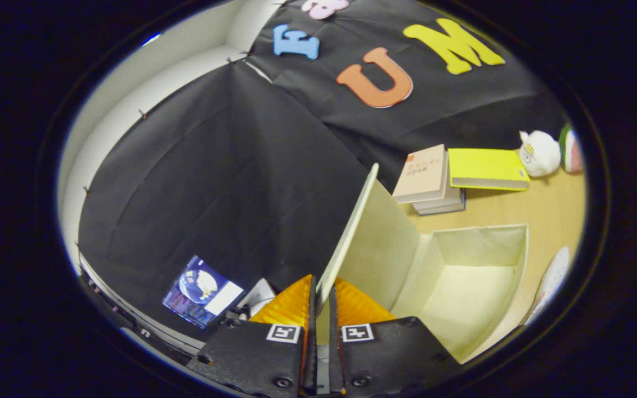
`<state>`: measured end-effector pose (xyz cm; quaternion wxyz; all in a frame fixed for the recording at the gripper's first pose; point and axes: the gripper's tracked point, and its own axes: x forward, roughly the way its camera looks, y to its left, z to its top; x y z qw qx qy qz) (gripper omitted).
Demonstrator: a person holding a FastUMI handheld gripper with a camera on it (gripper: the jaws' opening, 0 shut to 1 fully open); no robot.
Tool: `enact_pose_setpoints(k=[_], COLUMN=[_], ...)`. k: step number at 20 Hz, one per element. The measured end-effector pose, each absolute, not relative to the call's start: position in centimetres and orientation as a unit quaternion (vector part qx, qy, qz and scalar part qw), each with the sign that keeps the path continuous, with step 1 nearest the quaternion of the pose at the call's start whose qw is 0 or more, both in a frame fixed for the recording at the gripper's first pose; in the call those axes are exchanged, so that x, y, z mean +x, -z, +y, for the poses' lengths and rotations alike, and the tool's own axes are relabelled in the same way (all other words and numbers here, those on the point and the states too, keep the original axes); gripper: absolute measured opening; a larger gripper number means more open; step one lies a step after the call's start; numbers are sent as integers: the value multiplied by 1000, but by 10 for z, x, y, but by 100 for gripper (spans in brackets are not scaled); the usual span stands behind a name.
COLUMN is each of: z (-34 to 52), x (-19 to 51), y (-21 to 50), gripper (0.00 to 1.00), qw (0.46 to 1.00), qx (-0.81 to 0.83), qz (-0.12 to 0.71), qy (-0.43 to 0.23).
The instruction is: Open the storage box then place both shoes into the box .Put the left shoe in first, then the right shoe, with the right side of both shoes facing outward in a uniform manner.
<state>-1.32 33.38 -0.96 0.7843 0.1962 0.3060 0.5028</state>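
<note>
A cream storage box [509, 260] lies on the wooden table with its inside bare and facing me. Its lid [351, 232] is swung up and stands nearly on edge, running away from my fingers. My gripper [322, 296] is shut on the lid's near edge, one finger on each face. A white shoe [552, 282] shows partly beyond the box's right wall.
Several stacked books [429, 179] and a yellow book [487, 167] lie behind the box. A white plush toy [539, 153] and a watermelon-patterned object [571, 148] sit further right. A lit screen [202, 291] stands left of the fingers, against the black cloth wall.
</note>
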Motion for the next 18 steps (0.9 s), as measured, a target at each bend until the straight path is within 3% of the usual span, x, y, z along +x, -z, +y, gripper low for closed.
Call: enact_pose_setpoints(k=[5, 10, 12, 18], z=[373, 354, 330, 227], x=[-13, -4, -1, 2], y=[13, 9, 12, 26], gripper=[27, 89, 97, 99], qw=[810, 854, 873, 927], qx=[152, 121, 116, 91], qz=[283, 244, 234, 203], qy=[-491, -443, -412, -301])
